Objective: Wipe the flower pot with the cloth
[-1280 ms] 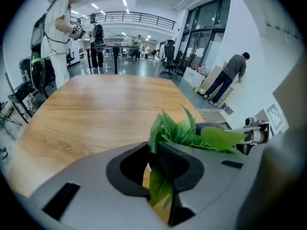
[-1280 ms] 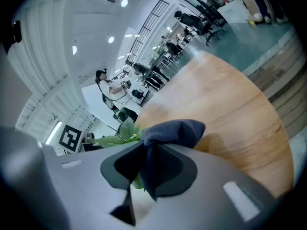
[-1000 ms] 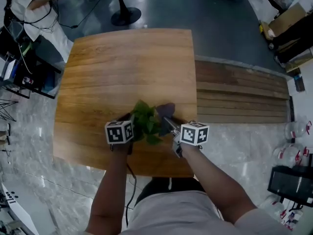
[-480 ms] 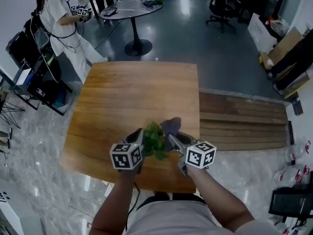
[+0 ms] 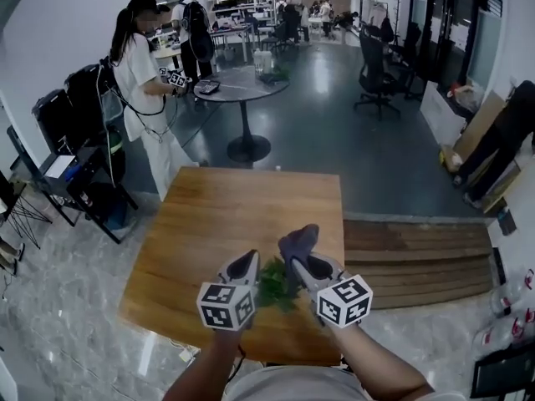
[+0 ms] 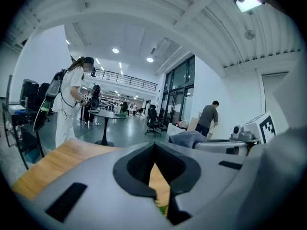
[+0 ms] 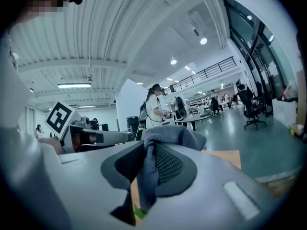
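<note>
A small plant with green leaves (image 5: 272, 284) stands near the front edge of the wooden table (image 5: 217, 215); its pot is hidden by the leaves and the grippers. My left gripper (image 5: 248, 260) is just left of the plant, its jaws together with only a thin slit (image 6: 154, 176) showing wood and a bit of green. Right of the plant, my right gripper (image 5: 305, 261) is shut on a grey-blue cloth (image 5: 298, 239). In the right gripper view the cloth (image 7: 165, 138) is bunched over the jaw tips and hangs down between them.
A person (image 5: 146, 98) stands beyond the table's far left corner beside a dark cart (image 5: 79, 157). A round pedestal table (image 5: 242, 86) and an office chair (image 5: 376, 73) stand further back. A low wooden platform (image 5: 418, 257) adjoins the table's right side.
The head view has tilted up from the table to take in the room. Both grippers have stayed on either side of the plant, and the cloth is still in the right one.
</note>
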